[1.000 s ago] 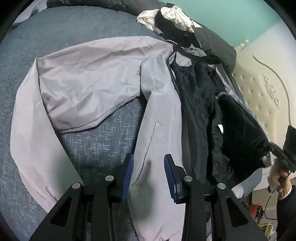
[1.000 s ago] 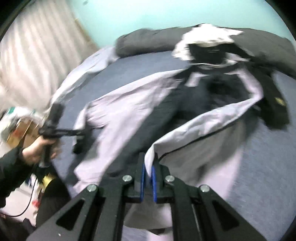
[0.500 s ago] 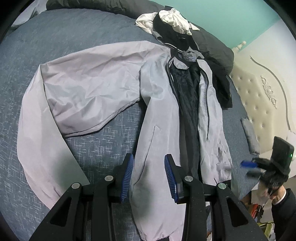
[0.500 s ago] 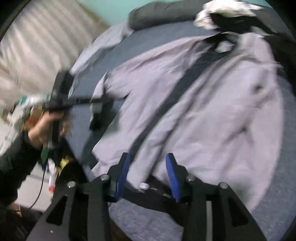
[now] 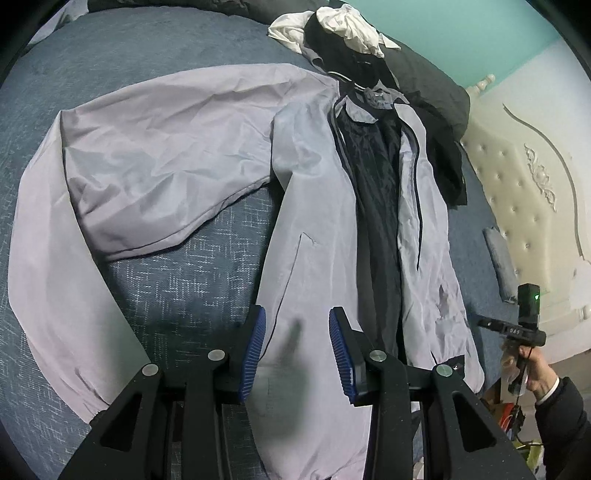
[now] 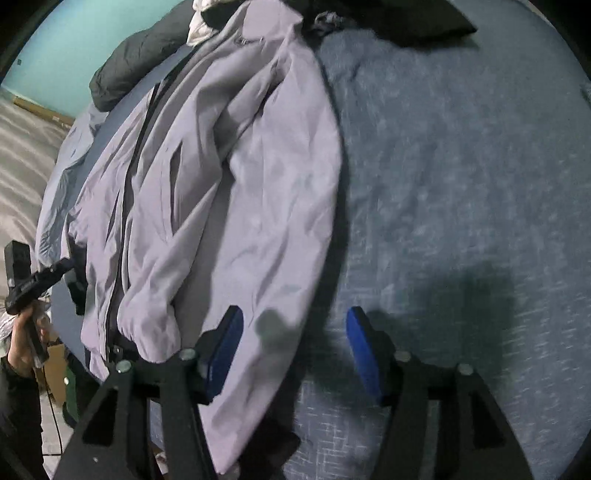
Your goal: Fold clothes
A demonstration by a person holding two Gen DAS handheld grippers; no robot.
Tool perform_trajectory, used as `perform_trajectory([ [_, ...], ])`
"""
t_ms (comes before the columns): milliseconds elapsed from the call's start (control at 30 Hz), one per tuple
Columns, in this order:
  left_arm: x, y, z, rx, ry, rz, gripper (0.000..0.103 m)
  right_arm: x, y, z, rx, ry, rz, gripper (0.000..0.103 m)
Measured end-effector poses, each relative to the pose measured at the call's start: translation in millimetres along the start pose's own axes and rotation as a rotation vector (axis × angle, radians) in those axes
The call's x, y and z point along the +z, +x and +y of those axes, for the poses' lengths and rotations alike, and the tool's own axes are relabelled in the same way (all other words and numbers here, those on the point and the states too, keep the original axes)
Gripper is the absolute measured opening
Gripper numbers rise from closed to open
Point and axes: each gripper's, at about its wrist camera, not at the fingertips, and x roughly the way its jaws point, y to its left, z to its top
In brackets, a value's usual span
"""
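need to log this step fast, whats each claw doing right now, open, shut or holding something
Left claw: open over the grey jacket, gripping nothing.
Right claw: open, jaws just been opening, empty above the jacket's edge.

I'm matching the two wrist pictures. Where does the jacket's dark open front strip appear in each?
Left wrist: dark front strip runs down right of centre, between the grey jacket panels.
Right wrist: dark front strip is a thin line at left.
Shared landmark: white garment at the top.
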Motion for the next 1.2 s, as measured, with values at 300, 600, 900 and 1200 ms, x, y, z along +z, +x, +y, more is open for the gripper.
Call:
perform_trajectory([
  [300, -0.9, -3.6, -3.6, 0.015, 0.006, 0.006, 0.040, -3.1, 1.6, 16.5, 0.007, -0.064, -0.019, 0.004],
  [600, -0.9, -4.1, -6.0, 0.017, 0.005, 0.003, 0.040, 28.7, -88.1, -60.5, -0.180, 0.039, -0.193, 0.002],
  [900, -4.4, -3.5, -6.1, 0.002, -0.024, -0.008, 0.040, 18.7, -108.1, -102.9, -0.066, 0.126, -0.176, 0.048],
  [1200, -5.2, -8.8, -11.0, 0.000, -0.039, -0.032, 0.040, -0.2, -32.8, -66.4, -0.058, -0.006, -0.001, 0.049],
])
